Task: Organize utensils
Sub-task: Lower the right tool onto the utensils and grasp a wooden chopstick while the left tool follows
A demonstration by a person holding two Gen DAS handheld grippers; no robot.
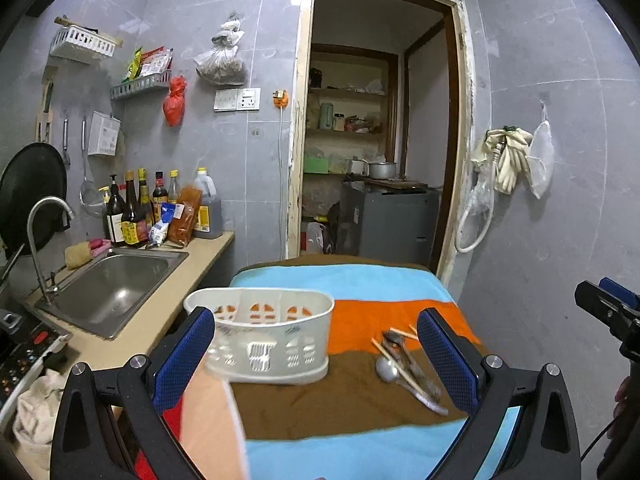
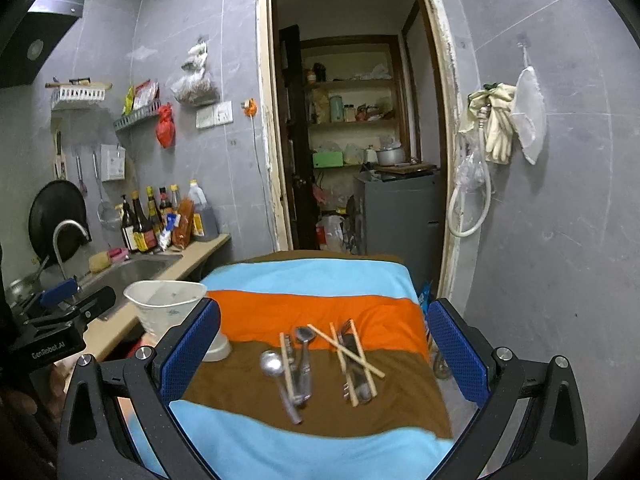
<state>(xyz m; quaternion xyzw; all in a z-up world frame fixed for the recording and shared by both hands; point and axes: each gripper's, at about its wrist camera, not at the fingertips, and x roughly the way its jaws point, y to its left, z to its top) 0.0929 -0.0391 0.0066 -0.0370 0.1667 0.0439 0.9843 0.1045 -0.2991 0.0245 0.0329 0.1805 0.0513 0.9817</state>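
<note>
White plastic utensil caddy [image 1: 264,336], perforated sides, upright on a striped cloth [image 1: 380,312] of blue, orange and brown bands; left of centre in the left wrist view, left edge of the cloth in the right wrist view.

Utensils: loose pile, lower centre of the right wrist view, on the brown band, well apart from the caddy. Metal spoon [image 2: 271,363] at the pile's left; further metal cutlery [image 2: 304,364] beside it, types blurred. Wooden chopsticks [image 2: 346,350], several, crossed over a second group of cutlery [image 2: 354,364] to the right.

Left gripper [image 1: 316,356]: blue-padded fingers spread wide, nothing between them; lower frame, caddy just beyond the left finger.

Right gripper [image 2: 324,352]: fingers likewise spread wide, empty; utensil pile framed between them, not touching.

Surroundings: steel sink [image 1: 116,284] with tap, left middle of frame; sauce bottles [image 1: 136,208] behind it; open doorway [image 2: 356,140], upper centre; grey tiled walls.
</note>
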